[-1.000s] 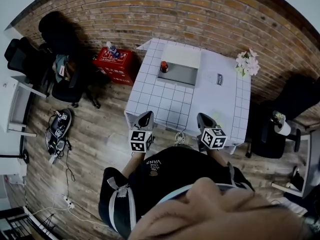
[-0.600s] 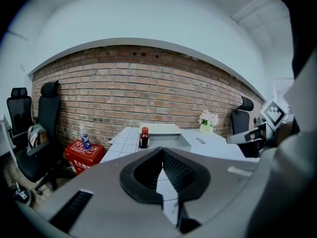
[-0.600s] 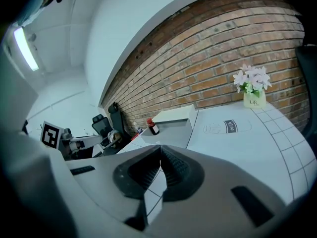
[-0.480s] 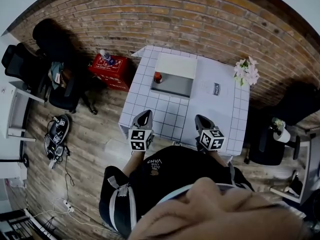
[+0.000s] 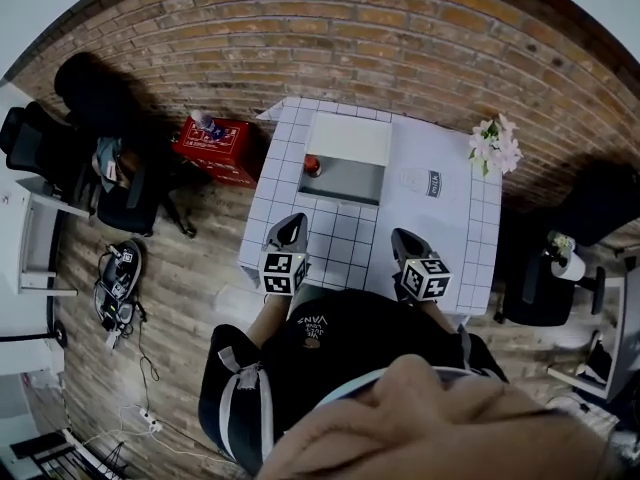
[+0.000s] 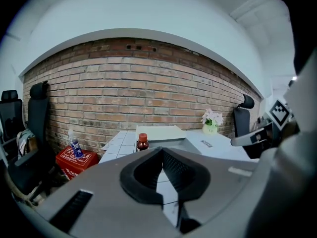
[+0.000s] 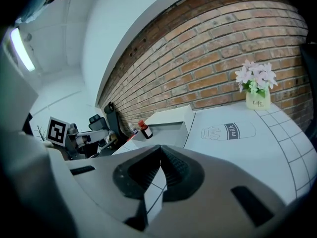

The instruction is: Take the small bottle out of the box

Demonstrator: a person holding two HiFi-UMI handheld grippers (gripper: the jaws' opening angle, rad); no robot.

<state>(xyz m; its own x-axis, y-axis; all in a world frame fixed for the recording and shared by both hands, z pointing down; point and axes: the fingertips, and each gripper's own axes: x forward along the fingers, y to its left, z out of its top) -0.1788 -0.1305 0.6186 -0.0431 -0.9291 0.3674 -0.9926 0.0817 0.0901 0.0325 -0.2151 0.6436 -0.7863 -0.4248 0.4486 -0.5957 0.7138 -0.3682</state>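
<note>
A small brown bottle with a red cap stands in the left end of an open grey box on the grid-patterned table. The bottle rises above the box wall in the left gripper view, and shows small in the right gripper view. My left gripper hangs over the table's near edge, shut and empty. My right gripper is beside it, also shut with nothing between its tips. Both are well short of the box.
A pot of pale flowers stands at the table's far right corner. A milk-carton print lies right of the box. A red crate with a plastic bottle sits on the floor to the left. Office chairs flank the table.
The person has come closer to the table. Both grippers have moved forward and now reach over its near edge. Their jaws stay as they were.
</note>
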